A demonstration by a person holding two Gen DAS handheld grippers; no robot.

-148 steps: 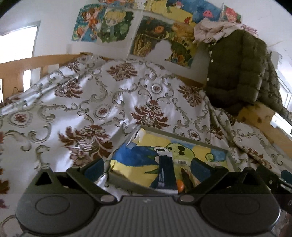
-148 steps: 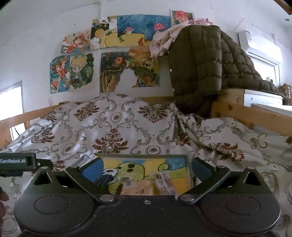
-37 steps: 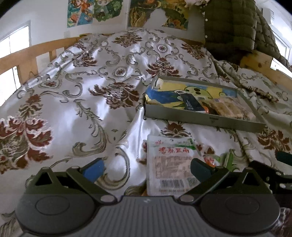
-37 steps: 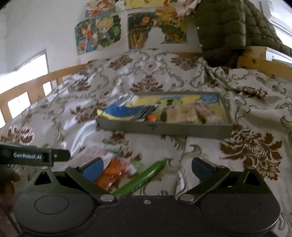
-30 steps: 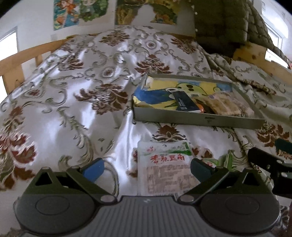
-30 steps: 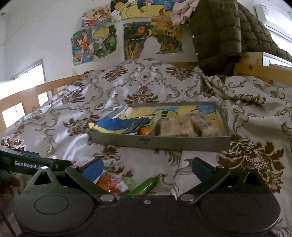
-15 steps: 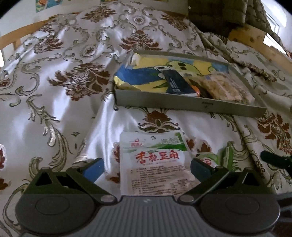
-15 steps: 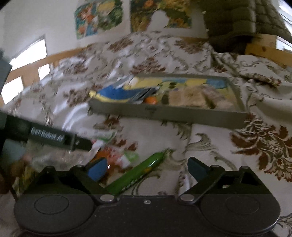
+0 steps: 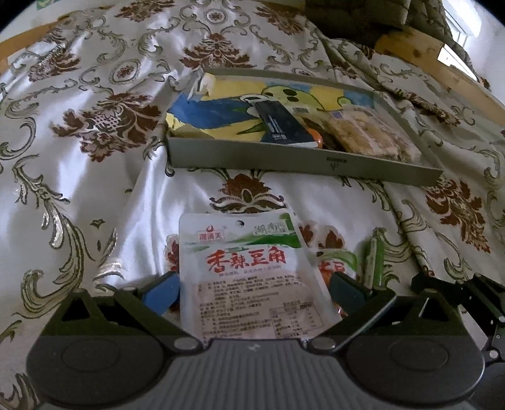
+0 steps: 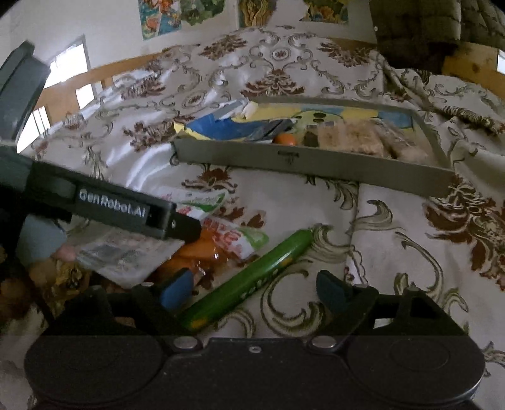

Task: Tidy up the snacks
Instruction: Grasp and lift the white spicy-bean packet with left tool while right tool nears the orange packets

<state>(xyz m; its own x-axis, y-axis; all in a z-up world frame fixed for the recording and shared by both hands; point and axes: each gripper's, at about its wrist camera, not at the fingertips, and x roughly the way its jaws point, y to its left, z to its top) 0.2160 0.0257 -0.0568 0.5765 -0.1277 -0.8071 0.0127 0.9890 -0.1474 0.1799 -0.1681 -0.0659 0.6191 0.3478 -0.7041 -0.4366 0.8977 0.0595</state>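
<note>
A white snack pouch with red characters lies flat on the patterned bedspread, between the fingers of my open left gripper. A green stick snack lies diagonally between the fingers of my open right gripper. An orange snack packet lies beside the stick. Further back stands a grey tray holding a dark box, an orange item and pale cracker packs. The tray also shows in the right wrist view.
The left gripper's body crosses the right wrist view over the white pouch. A wooden bed rail and a dark green jacket are behind the tray. Posters hang on the wall.
Both grippers have dropped lower and closer to the loose snacks in front of the tray. The white pouch now sits between the left fingers, the green stick between the right fingers.
</note>
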